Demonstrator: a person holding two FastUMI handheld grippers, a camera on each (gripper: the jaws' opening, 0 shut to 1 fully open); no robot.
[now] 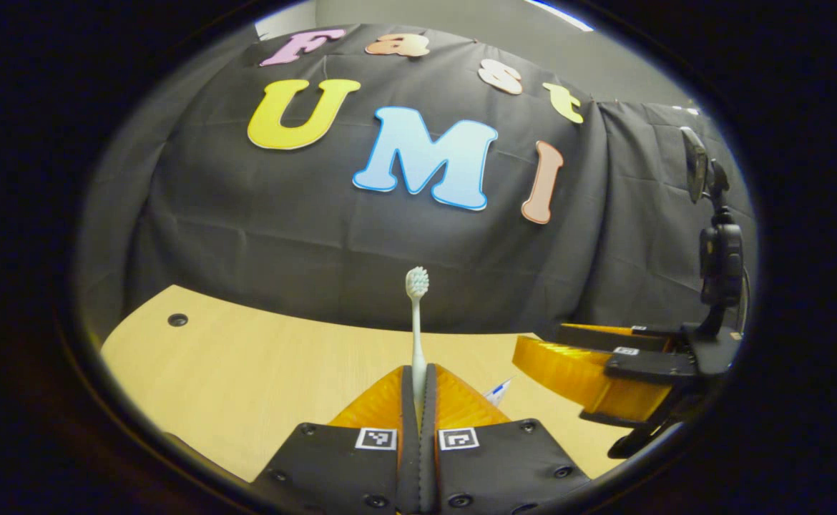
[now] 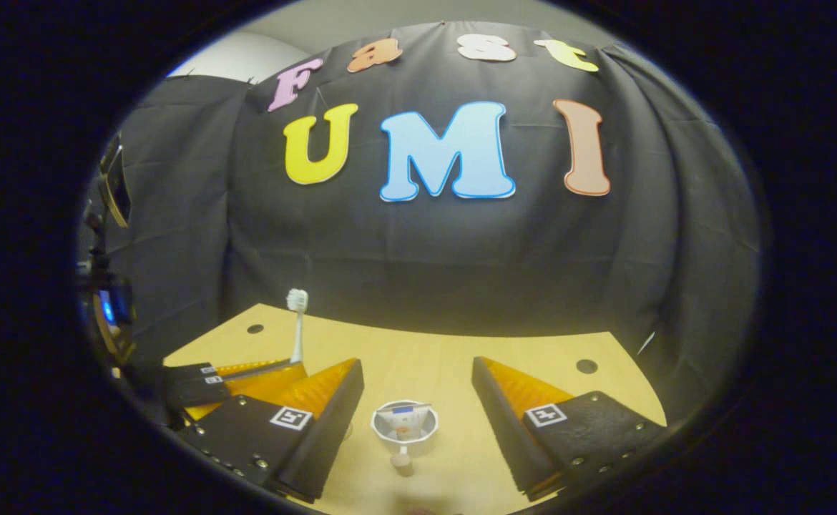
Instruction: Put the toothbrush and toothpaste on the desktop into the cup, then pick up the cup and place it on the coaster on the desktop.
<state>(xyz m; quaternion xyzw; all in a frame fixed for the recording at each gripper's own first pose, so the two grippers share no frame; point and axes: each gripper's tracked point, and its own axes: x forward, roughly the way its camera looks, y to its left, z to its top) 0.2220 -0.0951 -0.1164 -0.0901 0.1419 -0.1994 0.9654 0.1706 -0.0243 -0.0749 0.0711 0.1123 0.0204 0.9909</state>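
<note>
White bristles up top: the toothbrush (image 1: pixel 416 322) stands upright, its handle pinched between the fingers of the left tongs (image 1: pixel 419 390), which are pressed together on it, the head rising well clear of the tips against the black cloth wall (image 1: pixel 282 236); pale wood table (image 1: pixel 247 372) below, with a small dark hole (image 1: pixel 177 320) off to the left of those tongs; to their right sits the other tool, and just beside the fingers a sliver of a white and blue thing, too little of it to name.

Over to the right gripper view: the right tongs (image 2: pixel 417 386) are spread wide, nothing between the fingers touching them; down in the gap stands the cup (image 2: pixel 404 429), seen from above, with the toothpaste (image 2: pixel 403 418) already inside it, cap end poking toward the camera; off to the left of these tongs the left tool holds the toothbrush (image 2: pixel 297 325) upright, well apart from the cup; a second dark hole (image 2: pixel 586 365) lies to the right on the table (image 2: pixel 418 357).
</note>
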